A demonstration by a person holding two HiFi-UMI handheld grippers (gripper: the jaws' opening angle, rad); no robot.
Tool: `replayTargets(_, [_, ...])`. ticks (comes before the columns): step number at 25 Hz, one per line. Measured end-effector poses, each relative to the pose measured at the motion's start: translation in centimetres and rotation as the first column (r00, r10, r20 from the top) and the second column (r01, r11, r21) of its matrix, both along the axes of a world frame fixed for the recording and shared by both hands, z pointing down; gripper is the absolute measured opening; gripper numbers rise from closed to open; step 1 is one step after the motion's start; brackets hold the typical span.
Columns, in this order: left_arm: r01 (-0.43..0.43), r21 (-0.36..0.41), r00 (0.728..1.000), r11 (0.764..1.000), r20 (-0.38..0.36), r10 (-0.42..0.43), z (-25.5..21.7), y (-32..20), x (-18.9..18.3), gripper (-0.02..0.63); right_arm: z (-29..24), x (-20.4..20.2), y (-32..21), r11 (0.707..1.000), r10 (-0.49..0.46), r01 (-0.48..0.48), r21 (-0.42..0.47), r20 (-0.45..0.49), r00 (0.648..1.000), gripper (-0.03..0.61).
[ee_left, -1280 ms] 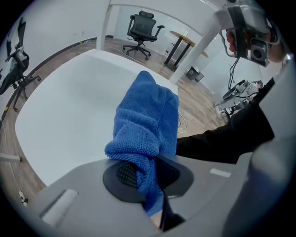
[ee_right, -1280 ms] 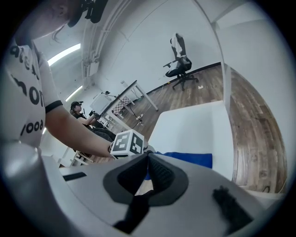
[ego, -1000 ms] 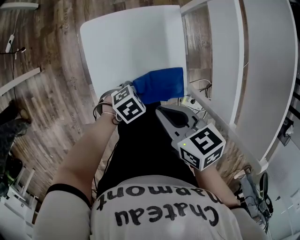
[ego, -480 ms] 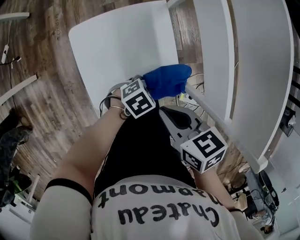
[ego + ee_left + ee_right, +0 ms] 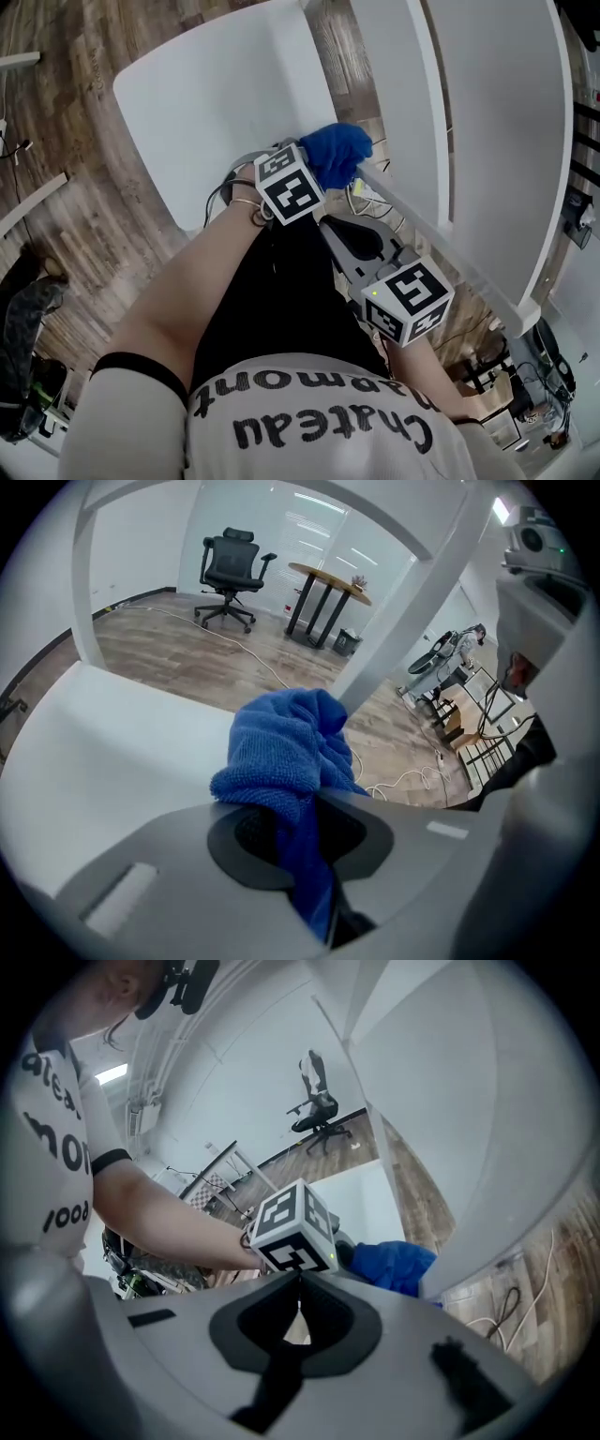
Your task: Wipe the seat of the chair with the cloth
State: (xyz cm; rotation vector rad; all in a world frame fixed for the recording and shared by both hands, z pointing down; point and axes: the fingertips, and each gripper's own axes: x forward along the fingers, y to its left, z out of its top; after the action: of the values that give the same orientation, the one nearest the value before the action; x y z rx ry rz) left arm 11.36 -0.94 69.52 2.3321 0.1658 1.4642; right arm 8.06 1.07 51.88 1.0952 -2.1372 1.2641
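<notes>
The blue cloth (image 5: 336,155) is bunched up at the right front corner of the white chair seat (image 5: 216,103), lifted off it. My left gripper (image 5: 314,178) is shut on the cloth (image 5: 286,752), which hangs bunched from between its jaws above the seat (image 5: 112,780). My right gripper (image 5: 330,225) hangs lower, near the person's body, shut with nothing in it. In the right gripper view the cloth (image 5: 394,1265) shows beyond the left gripper's marker cube (image 5: 292,1225).
A white table top (image 5: 487,122) and its slanted white bar (image 5: 422,225) stand right beside the chair. Cables (image 5: 370,199) lie on the wood floor (image 5: 75,216) under the table. A black office chair (image 5: 230,574) and a desk (image 5: 323,597) stand far off.
My left gripper has lifted the cloth off the seat and carried it right, toward the seat's corner; the cloth went from flat to bunched. The right gripper has barely moved.
</notes>
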Motion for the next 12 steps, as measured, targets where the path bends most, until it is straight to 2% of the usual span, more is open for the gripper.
replayTargets(5, [0.031, 0.009, 0.997, 0.999, -0.072, -0.030, -0.2, -0.2, 1.5, 0.061, 0.2, 0.2, 0.7, 1.000, 0.017, -0.015, 0.028, -0.051, 0.999, 0.015])
replayTargets(9, [0.112, 0.025, 0.984, 0.993, -0.146, -0.107, -0.5, -0.6, 2.1, 0.061, 0.1, 0.2, 1.3, 0.998, 0.034, -0.029, 0.063, -0.088, 0.996, 0.015])
replayTargets(12, [0.137, 0.027, 0.978, 0.990, -0.161, -0.131, -0.4, -0.7, 2.7, 0.061, -0.1, 0.3, 1.8, 0.995, 0.068, -0.060, 0.083, -0.107, 0.992, 0.015])
